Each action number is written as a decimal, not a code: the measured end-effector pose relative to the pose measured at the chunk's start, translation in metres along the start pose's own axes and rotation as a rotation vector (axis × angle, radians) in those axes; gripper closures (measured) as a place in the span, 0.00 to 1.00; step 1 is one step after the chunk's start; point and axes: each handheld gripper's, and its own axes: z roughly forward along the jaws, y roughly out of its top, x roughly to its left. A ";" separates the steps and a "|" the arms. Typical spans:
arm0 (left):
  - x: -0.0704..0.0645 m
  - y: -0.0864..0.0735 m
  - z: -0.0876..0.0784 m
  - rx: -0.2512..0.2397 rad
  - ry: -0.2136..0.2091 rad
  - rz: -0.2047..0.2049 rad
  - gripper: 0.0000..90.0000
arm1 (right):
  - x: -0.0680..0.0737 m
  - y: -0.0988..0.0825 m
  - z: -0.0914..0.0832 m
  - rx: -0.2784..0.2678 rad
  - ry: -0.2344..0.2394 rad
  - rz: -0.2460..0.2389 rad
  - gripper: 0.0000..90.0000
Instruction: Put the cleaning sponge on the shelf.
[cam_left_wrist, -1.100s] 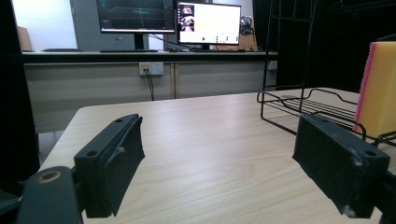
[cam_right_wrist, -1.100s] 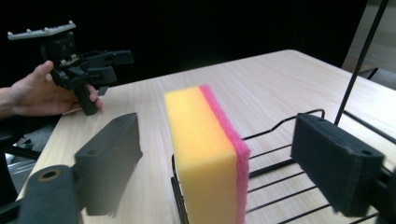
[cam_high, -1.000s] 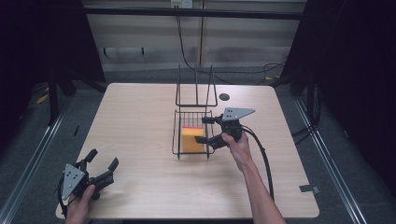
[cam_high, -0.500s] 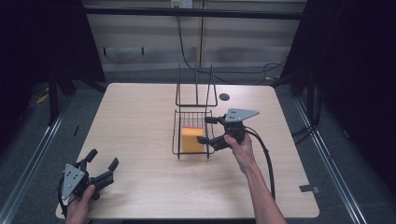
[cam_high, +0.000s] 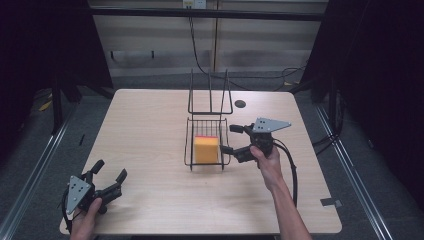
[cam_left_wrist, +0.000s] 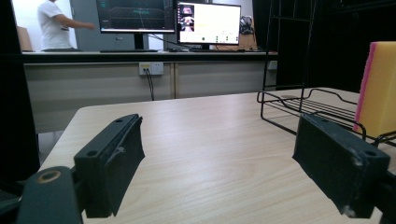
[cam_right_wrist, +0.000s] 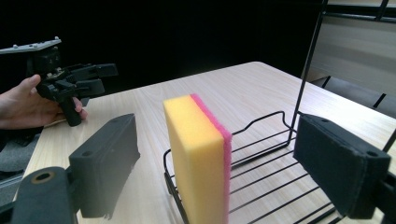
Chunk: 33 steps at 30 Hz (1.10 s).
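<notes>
A yellow sponge with a pink backing (cam_high: 206, 150) stands on edge at the front of a black wire rack (cam_high: 188, 145) in the middle of the table. My right gripper (cam_high: 228, 139) is open just right of the rack, its jaws pointing left at the sponge. In the right gripper view the sponge (cam_right_wrist: 196, 154) stands upright in the rack (cam_right_wrist: 275, 158) ahead of the wide-apart jaws of the right gripper (cam_right_wrist: 229, 177), untouched. My left gripper (cam_high: 111, 169) rests open at the table's front left corner, holding nothing. From the left gripper (cam_left_wrist: 224, 158) the sponge (cam_left_wrist: 378, 88) shows far right.
The rack's tall wire back (cam_high: 210, 92) rises behind the sponge. A dark round grommet (cam_high: 240, 104) sits at the table's back right. The right gripper's cable (cam_high: 292, 170) trails along the forearm. Monitors (cam_left_wrist: 208, 23) and a person (cam_left_wrist: 53, 25) are beyond the table.
My right gripper has drawn slightly to the right, away from the rack. The sponge and the left gripper have not moved.
</notes>
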 end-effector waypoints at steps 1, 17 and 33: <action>0.000 0.000 0.000 0.000 0.000 0.001 0.17 | 0.001 -0.001 -0.001 -0.014 -0.018 0.004 0.15; 0.000 0.000 0.000 0.000 0.000 0.000 0.17 | 0.011 -0.025 -0.044 -0.041 -0.153 0.041 0.15; 0.000 0.000 0.000 0.000 0.000 0.000 0.17 | 0.030 -0.059 -0.085 -0.040 -0.281 0.046 0.22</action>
